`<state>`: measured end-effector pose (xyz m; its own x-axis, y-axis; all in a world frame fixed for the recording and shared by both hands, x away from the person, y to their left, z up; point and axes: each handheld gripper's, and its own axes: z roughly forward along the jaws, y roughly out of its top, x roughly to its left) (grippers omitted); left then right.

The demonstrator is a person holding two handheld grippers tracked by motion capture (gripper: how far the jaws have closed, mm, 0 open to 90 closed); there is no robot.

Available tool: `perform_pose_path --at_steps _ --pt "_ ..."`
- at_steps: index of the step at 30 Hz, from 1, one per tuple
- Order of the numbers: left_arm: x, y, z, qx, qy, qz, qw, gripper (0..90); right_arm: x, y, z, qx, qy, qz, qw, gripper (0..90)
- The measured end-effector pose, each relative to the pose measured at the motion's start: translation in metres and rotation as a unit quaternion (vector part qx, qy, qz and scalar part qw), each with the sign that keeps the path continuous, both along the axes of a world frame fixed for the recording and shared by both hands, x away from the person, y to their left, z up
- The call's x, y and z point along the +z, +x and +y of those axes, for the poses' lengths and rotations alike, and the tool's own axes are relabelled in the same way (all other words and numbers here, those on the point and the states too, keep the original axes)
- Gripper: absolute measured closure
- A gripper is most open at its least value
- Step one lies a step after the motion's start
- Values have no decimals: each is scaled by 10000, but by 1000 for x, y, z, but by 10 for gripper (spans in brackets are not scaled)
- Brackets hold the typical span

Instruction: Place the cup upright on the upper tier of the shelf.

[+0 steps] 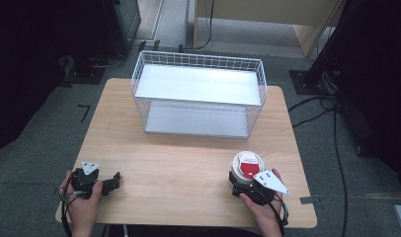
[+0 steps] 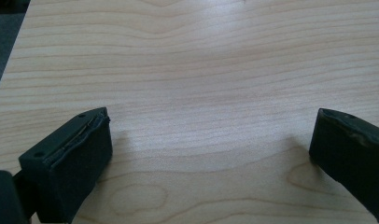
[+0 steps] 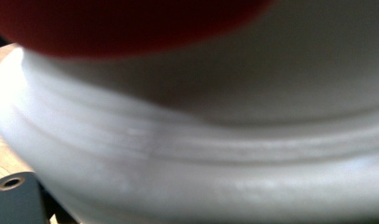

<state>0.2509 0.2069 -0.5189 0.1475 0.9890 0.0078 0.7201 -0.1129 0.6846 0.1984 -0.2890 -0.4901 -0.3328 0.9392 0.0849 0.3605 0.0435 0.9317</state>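
- My left tool point(image 1: 111, 181) rests at the near left corner of the light wooden tabletop point(image 1: 188, 163), with my left hand point(image 1: 82, 202) wrapped around its body.
- In the left gripper view its two black jaws stand wide apart, and between them lies bare wood grain point(image 2: 211, 116).
- My right tool point(image 1: 240, 183) sits at the near right of the tabletop, held by my right hand point(image 1: 260, 210), with its grey three-cornered plate point(image 1: 271, 180) on top.
- A round white plastic container with a red lid label point(image 1: 248, 167) stands right at the front of my right tool, touching it or very nearly so.
- In the right gripper view the container's white ribbed wall point(image 3: 201, 154) is pressed up close and blurred, with the red point(image 3: 108, 23) above it; only a corner of one jaw shows, so I cannot tell whether that tool grips it.
- A white wire basket with a flat white shelf point(image 1: 198, 94) stands at the far middle of the tabletop, well apart from both tools.
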Motion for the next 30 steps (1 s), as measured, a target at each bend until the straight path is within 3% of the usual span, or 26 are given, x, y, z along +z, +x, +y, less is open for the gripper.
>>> perform_pose_path --at_steps 30 --pt "0 0 0 -1 0 0 10000 0 22 2 12 9 33 -210 9998 80"
